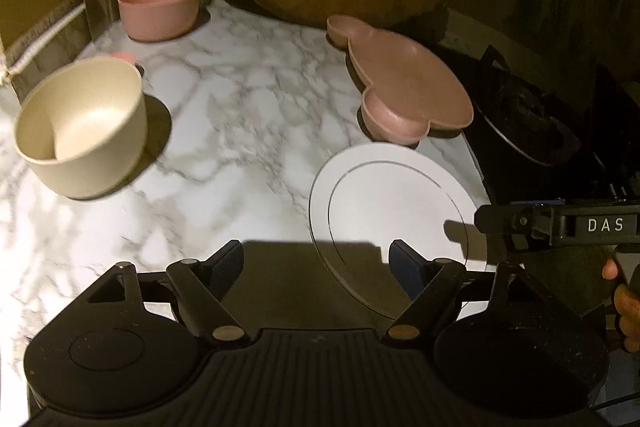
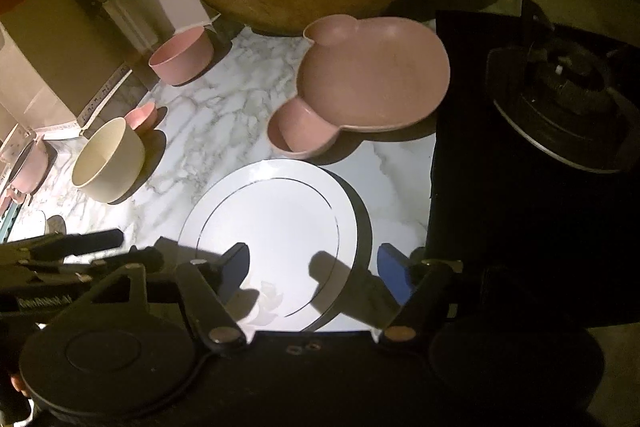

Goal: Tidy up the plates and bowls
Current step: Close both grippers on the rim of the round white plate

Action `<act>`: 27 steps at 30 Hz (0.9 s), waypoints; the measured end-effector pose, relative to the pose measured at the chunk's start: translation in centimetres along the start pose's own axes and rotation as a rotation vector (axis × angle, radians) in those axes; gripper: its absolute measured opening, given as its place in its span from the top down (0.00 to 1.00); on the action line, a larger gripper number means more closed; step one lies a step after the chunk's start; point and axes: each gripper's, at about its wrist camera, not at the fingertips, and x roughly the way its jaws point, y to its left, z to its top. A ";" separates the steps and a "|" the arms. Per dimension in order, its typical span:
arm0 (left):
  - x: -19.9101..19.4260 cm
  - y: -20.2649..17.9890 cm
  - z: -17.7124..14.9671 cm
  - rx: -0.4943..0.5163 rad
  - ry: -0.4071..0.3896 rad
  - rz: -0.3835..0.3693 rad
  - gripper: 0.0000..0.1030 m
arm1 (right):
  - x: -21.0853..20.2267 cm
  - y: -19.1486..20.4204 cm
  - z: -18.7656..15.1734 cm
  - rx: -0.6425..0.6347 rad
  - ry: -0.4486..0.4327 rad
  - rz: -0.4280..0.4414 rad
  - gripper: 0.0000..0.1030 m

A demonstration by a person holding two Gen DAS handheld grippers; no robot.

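White plate [image 2: 272, 227] sits dead ahead of right gripper [image 2: 314, 273], jaws parted, empty, straddling its near rim. Left gripper [image 1: 316, 267] also agape, offset left. Contact probably none.

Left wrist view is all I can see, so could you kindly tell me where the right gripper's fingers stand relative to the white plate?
Observer: In the right wrist view the right gripper is open. One of its fingers shows over the white plate, the other past the plate's rim, toward the black stove.
Operator: Thank you. Does anything stand beyond the cream bowl?
Observer: Yes. Past the cream bowl, another pink vessel sits at the counter's far left edge, partly cut off.
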 end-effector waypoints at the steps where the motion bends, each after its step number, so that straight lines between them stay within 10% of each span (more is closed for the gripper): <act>1: 0.3 0.0 0.0 -0.004 0.007 -0.002 0.24 | 0.2 -0.1 0.1 0.001 0.005 0.002 0.34; 11: 2.5 0.9 0.3 -0.085 0.070 -0.080 0.63 | 2.4 -2.0 0.8 0.041 0.063 0.059 0.56; 27: 4.4 5.3 0.8 -0.320 0.123 -0.283 0.89 | 3.8 -5.4 1.2 0.173 0.141 0.155 0.87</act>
